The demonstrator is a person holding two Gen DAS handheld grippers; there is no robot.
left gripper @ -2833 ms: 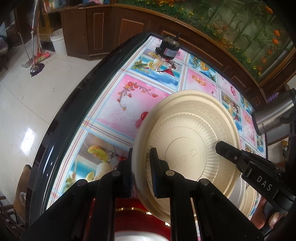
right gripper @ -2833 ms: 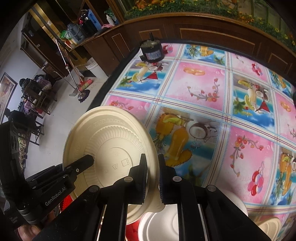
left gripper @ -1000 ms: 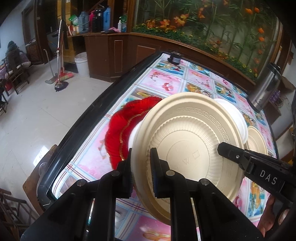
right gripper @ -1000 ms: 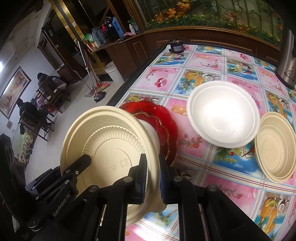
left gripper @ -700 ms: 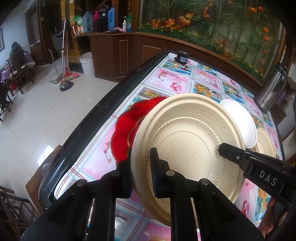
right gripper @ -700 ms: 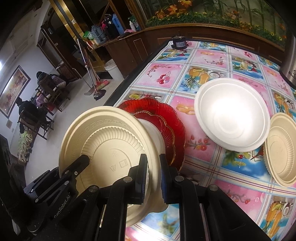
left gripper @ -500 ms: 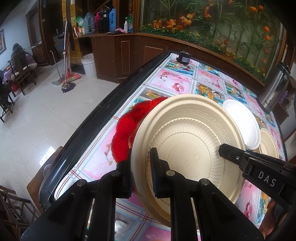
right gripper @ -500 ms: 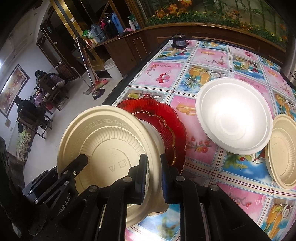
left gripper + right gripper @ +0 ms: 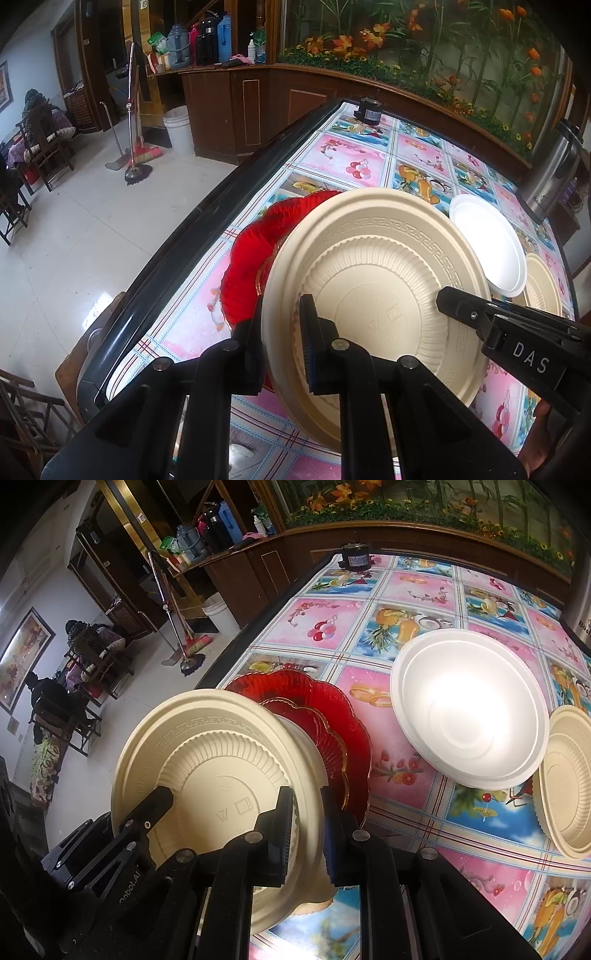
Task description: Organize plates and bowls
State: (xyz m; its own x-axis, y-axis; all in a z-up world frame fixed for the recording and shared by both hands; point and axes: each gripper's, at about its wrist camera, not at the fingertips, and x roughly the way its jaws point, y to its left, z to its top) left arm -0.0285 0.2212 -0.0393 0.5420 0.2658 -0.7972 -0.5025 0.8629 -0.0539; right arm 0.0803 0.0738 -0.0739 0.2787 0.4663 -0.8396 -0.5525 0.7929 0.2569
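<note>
Cream bowl [image 9: 373, 291], upside down, up in the air over the red plate [image 9: 325, 716] near the table edge. Pinched at its rim by left tongs [image 9: 282, 345] and right tongs [image 9: 306, 830]. Best turned over slowly, both grips tight.

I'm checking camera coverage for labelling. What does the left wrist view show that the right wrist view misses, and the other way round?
Only the left wrist view shows the steel thermos standing whole at the table's far right; the right wrist view catches just a sliver of it.

Only the right wrist view shows the framed painting on the wall and nearly the whole inside of the white bowl.

Both show the beige plate upturned, gripped at its rim by the left tongs and the right tongs, the red glass plates behind it, and the beige bowl.
</note>
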